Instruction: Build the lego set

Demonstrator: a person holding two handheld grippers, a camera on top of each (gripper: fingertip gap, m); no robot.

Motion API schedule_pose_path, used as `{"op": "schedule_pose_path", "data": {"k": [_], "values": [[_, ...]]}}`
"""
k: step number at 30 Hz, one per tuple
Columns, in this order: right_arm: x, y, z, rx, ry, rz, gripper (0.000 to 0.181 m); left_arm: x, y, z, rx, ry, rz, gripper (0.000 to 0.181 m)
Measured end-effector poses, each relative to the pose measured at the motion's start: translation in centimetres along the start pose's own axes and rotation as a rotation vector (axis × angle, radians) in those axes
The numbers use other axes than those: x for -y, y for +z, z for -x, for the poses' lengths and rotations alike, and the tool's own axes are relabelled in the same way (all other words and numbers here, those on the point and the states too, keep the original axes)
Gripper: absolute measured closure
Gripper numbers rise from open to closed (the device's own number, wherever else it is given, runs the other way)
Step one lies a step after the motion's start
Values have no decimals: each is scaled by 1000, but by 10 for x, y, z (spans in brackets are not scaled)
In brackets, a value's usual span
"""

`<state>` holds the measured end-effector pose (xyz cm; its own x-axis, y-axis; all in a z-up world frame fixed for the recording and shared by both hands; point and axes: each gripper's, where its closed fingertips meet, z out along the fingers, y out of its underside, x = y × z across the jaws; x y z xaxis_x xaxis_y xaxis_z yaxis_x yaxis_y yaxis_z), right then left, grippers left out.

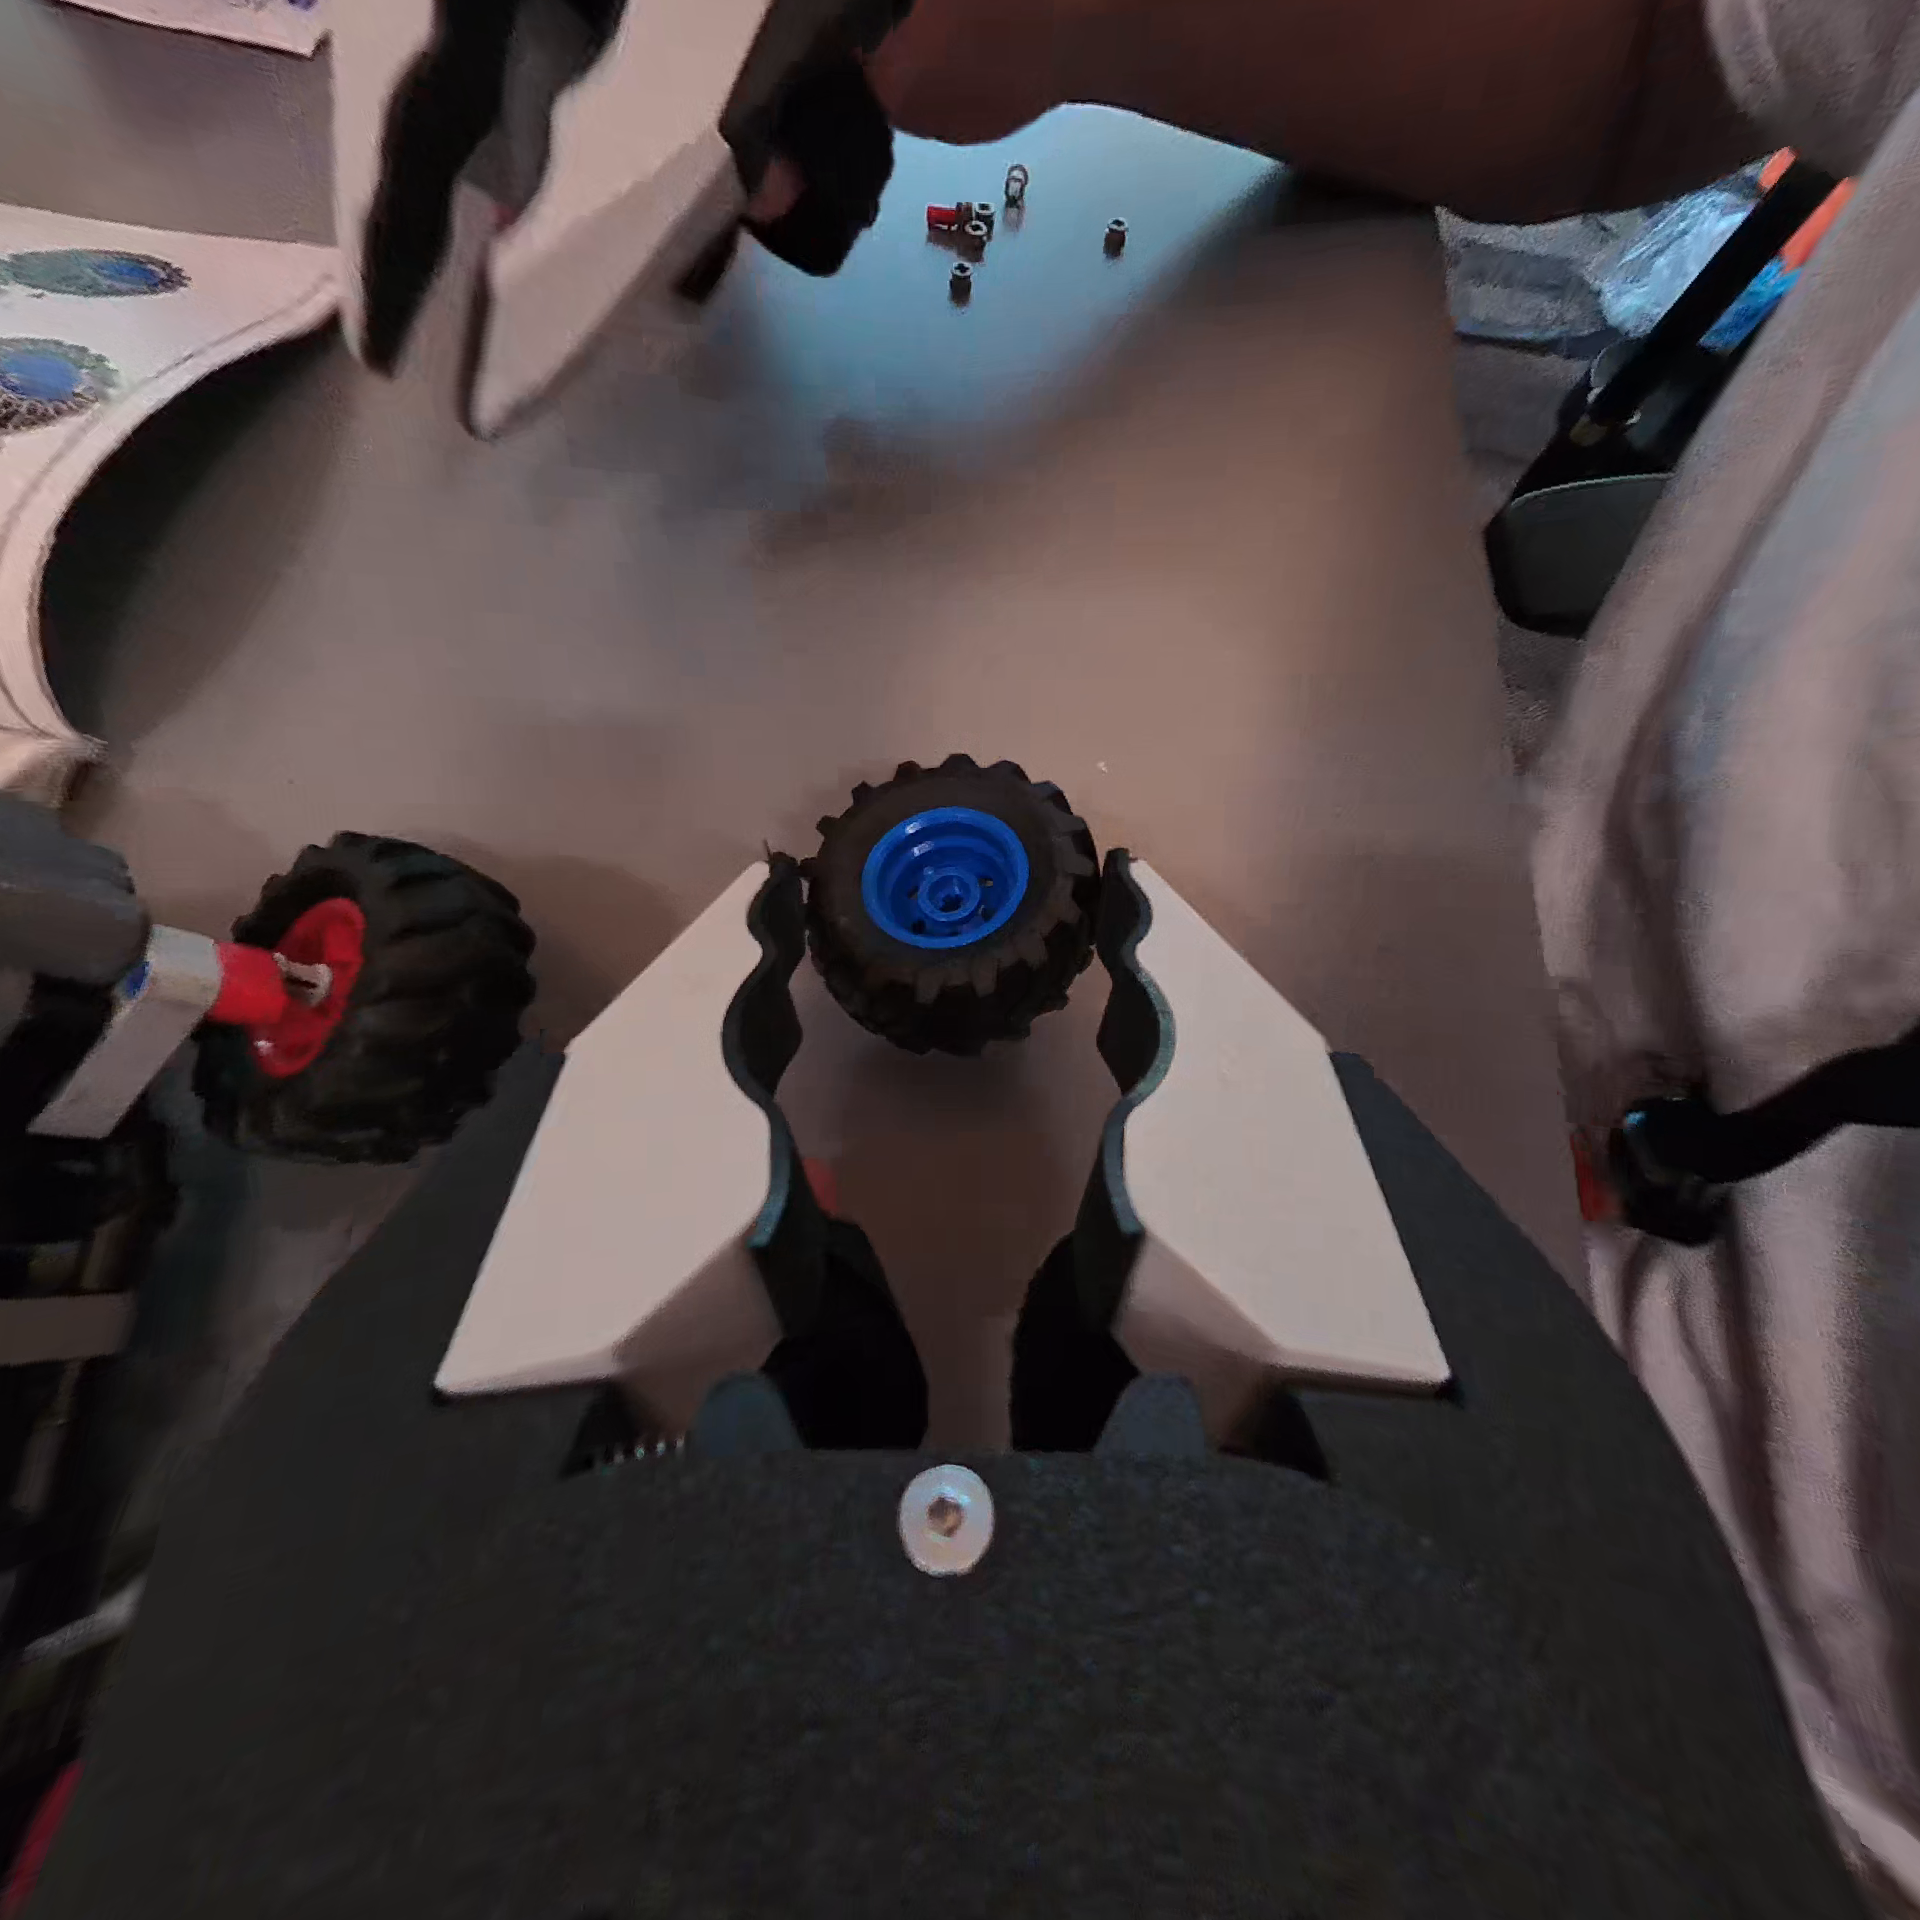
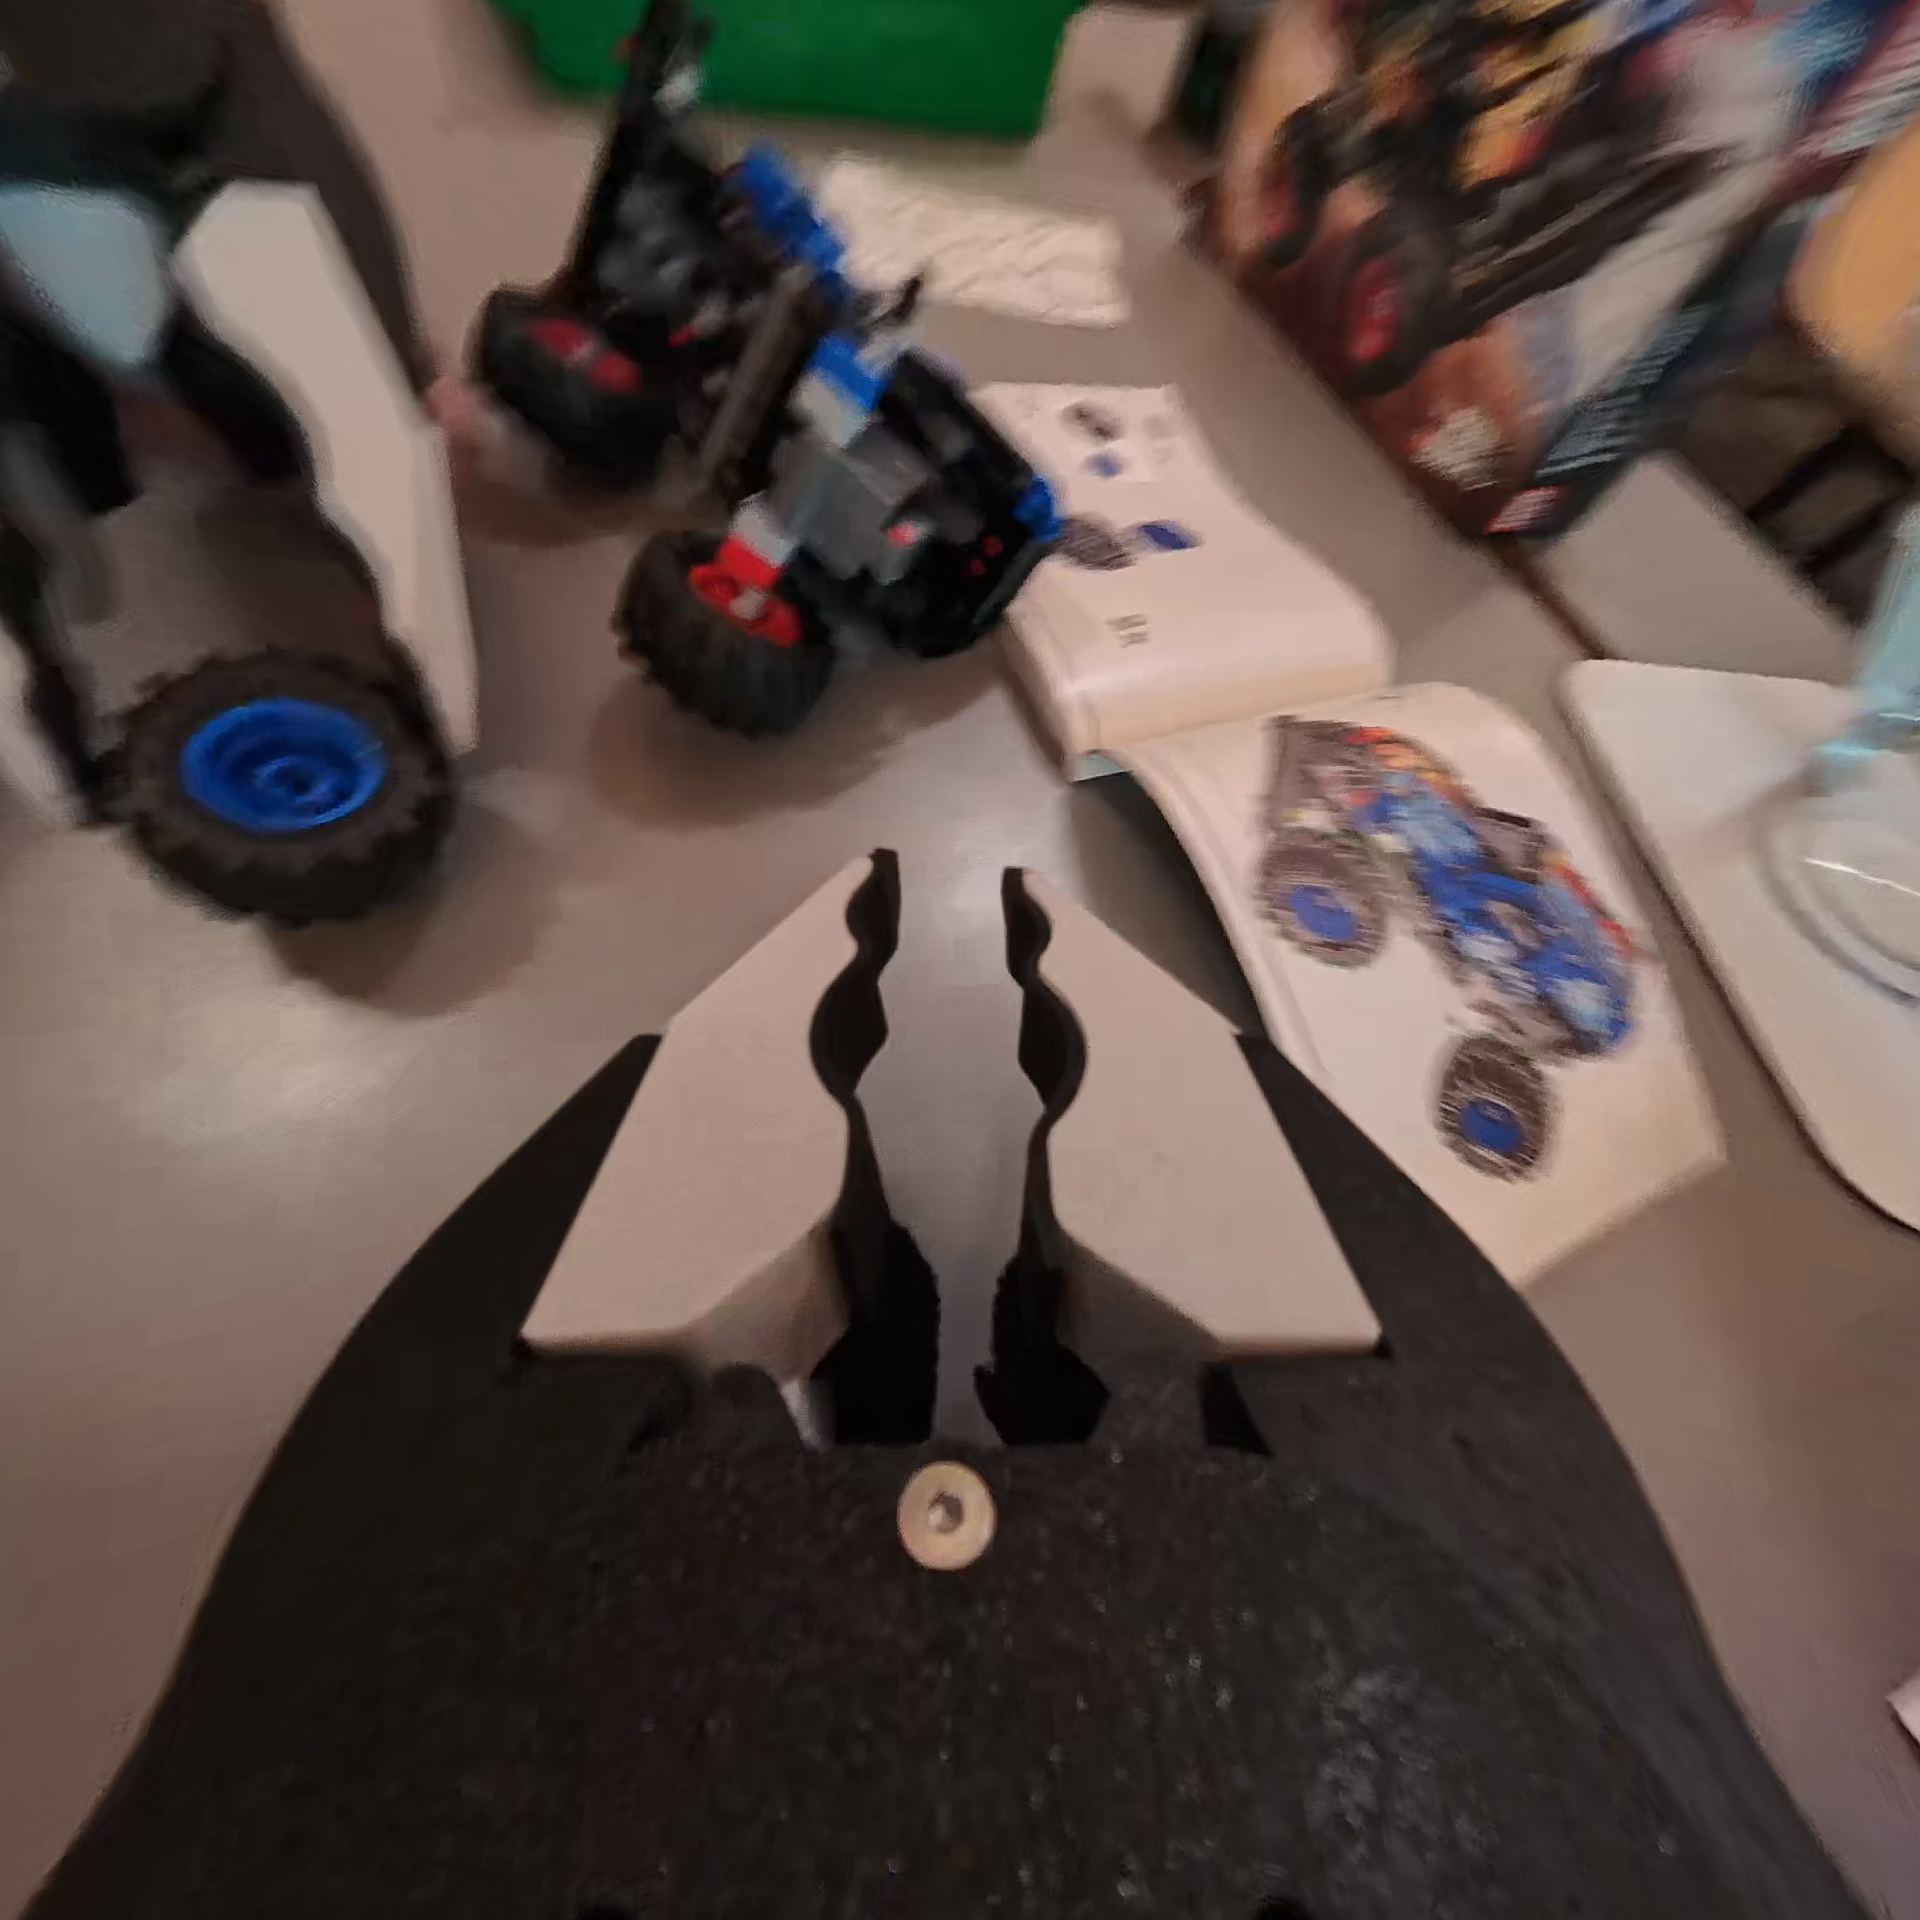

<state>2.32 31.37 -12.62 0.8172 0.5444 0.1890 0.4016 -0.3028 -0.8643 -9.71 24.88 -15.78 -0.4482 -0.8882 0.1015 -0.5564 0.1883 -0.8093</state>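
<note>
Upright between the tips of the left gripper stands a loose wheel, blue hub facing the camera, axle line running back along the fingers; jaws spread, flanking the tyre, contact unclear. Left of the jaws, a red-hubbed wheel on the truck points its hub sideways. Bare grey table lies ahead of the jaws, small pins far beyond. Right gripper hovers with jaws slightly parted, nothing between them; an open booklet lies to their right, a box beyond.
</note>
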Motion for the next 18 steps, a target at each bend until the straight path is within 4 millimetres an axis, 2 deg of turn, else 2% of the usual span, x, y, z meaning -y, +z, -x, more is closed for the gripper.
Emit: {"op": "schedule_pose_path", "data": {"k": [1, 3, 7, 10, 12, 18], "values": [[4, -5, -13, -91, 11, -53, 162, -5, 1, -3, -14, -19, 1, 126], [3, -10, -28, -156, -3, -53, 165, -11, 0, -3, 11, -14, 1, 125], [-27, -11, -57, -246, 120, 103, 153, -17, 0, -1, 90, 140, 31, 125], [-36, -15, -64, -220, 243, 126, 152, -19, 2, -2, 104, 182, 38, 125], [-45, -14, -63, -184, 290, 176, 138, -19, 2, -2, 83, 158, 40, 124], [-62, -13, -65, -216, 242, 261, 140, -22, 4, -3, 43, 120, 65, 122]]}}
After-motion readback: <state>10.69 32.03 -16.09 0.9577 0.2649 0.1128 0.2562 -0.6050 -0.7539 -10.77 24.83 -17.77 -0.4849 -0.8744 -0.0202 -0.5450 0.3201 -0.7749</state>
